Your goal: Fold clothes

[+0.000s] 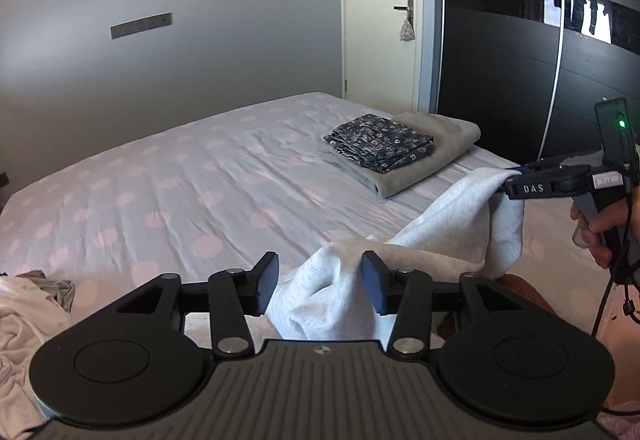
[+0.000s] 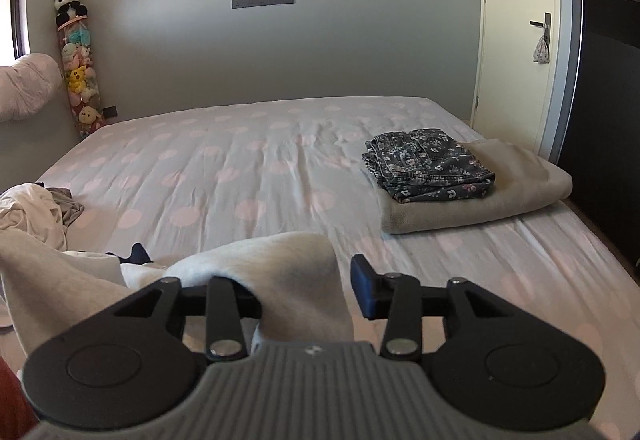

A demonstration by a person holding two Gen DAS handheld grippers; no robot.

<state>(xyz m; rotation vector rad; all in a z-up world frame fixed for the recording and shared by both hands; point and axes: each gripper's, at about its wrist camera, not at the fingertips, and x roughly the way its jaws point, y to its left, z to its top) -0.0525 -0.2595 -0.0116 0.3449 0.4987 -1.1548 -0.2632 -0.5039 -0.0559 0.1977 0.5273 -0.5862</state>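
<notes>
At nine o'clock, unfolded laundry (image 2: pixel 32 215) heaped on bed (image 2: pixel 248 167). At six, white garment (image 1: pixel 332 292) draped loose between wide fingers of left gripper (image 1: pixel 320 284) and right gripper (image 2: pixel 308 290). At two, folded stack (image 2: pixel 448 179). Likely mid-fold; next, regripping edges.

Dotted bed (image 2: pixel 248 175), folded stack (image 2: pixel 480 199), crumpled clothes (image 2: pixel 36 215)
</notes>
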